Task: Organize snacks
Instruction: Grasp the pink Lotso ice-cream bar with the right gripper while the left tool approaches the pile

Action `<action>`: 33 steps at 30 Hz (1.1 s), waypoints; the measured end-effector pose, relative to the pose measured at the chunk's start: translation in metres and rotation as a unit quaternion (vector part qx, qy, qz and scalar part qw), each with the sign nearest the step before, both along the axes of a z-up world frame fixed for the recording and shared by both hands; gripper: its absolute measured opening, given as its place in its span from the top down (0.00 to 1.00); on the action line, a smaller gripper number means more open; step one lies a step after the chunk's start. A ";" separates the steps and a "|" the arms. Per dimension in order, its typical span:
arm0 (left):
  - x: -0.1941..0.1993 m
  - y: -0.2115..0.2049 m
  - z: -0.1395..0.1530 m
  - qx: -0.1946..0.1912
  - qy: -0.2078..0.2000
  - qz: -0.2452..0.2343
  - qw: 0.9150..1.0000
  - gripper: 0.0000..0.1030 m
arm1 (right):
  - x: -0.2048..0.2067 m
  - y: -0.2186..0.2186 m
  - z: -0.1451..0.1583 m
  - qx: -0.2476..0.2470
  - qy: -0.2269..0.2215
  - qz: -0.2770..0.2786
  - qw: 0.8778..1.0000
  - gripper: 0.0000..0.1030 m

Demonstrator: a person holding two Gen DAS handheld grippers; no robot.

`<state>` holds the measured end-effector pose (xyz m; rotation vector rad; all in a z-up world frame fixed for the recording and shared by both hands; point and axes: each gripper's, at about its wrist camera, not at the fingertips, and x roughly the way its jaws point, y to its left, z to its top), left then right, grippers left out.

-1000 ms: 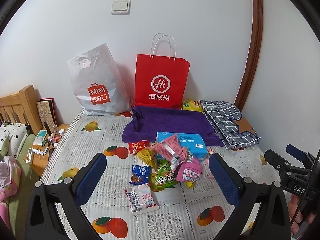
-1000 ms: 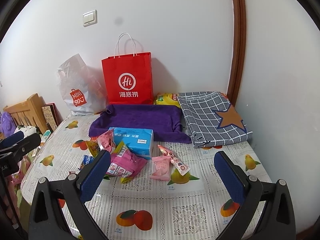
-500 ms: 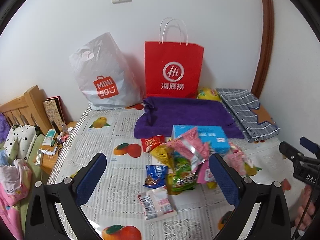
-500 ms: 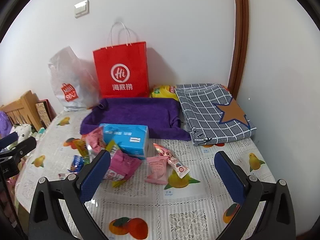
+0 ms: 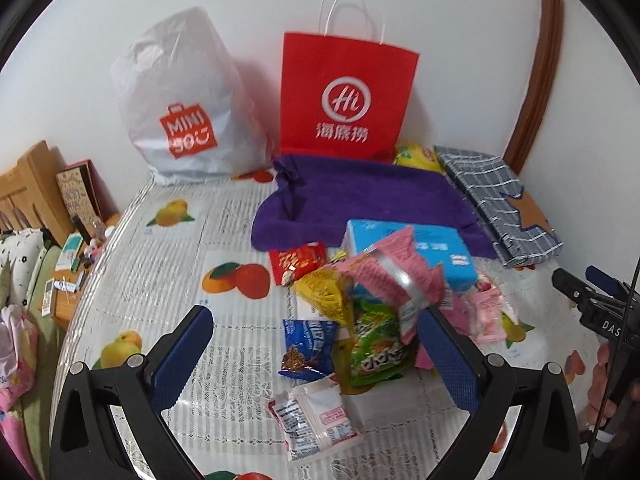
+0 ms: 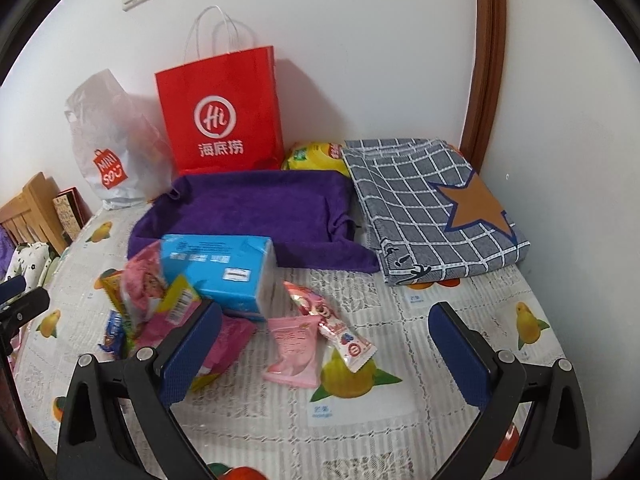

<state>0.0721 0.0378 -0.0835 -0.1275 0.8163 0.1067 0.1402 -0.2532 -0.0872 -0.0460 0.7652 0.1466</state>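
A heap of snack packets lies mid-table: a green packet [image 5: 376, 350], a blue one [image 5: 308, 348], a tall pink bag [image 5: 394, 276], a red one [image 5: 298, 260] and a white-pink packet [image 5: 316, 420]. A blue tissue pack [image 6: 218, 266] lies behind them. A pink packet [image 6: 294, 350] and a strawberry stick packet [image 6: 334, 328] lie to the right. My left gripper [image 5: 316, 360] is open above the heap's near side. My right gripper [image 6: 324, 356] is open above the pink packet. Both are empty.
A purple cloth tray [image 6: 256, 208] lies behind the snacks, with a red paper bag [image 5: 344, 96], a white Miniso bag [image 5: 184, 104] and a yellow packet [image 6: 316, 156] at the wall. A checked folded cloth [image 6: 432, 208] lies at the right. A wooden headboard [image 5: 24, 196] stands left.
Both grippers have moved forward and lower toward the snacks, so the heap looks larger and nearer. Both stay open and nothing on the table has moved.
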 end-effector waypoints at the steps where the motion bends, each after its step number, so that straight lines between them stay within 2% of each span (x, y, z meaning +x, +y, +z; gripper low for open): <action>1: 0.002 0.002 -0.003 -0.001 0.004 0.002 1.000 0.00 | 0.004 -0.002 -0.004 0.000 0.004 0.001 1.000 0.01; 8: 0.016 0.013 -0.026 -0.008 0.029 0.016 0.999 0.00 | 0.031 -0.010 -0.035 0.000 0.037 -0.005 0.999 0.02; 11: 0.023 0.018 -0.030 -0.013 0.038 0.020 0.999 0.00 | 0.043 -0.010 -0.047 0.016 0.048 0.005 0.999 0.13; 13: 0.027 0.023 -0.032 -0.019 0.036 0.026 0.999 0.05 | 0.054 -0.009 -0.057 0.028 0.065 0.013 0.997 0.24; 16: 0.031 0.028 -0.036 -0.030 0.045 0.032 0.998 0.05 | 0.069 -0.004 -0.070 0.036 0.081 0.025 0.996 0.37; 18: 0.034 0.032 -0.039 -0.039 0.048 0.029 0.998 0.05 | 0.075 0.001 -0.076 0.037 0.088 0.033 0.995 0.41; 23: 0.034 0.036 -0.041 -0.035 0.043 0.038 0.998 0.05 | 0.089 0.013 -0.092 0.034 0.109 0.046 0.992 0.48; 25: 0.034 0.039 -0.042 -0.039 0.040 0.043 0.998 0.05 | 0.092 0.015 -0.100 0.039 0.125 0.054 0.990 0.55; 30: 0.030 0.038 -0.040 -0.013 0.024 0.047 0.999 0.05 | 0.093 0.019 -0.112 0.032 0.142 0.057 0.988 0.56; 33: 0.029 0.036 -0.041 -0.004 0.024 0.044 0.999 0.05 | 0.090 0.024 -0.115 0.017 0.137 0.058 0.989 0.56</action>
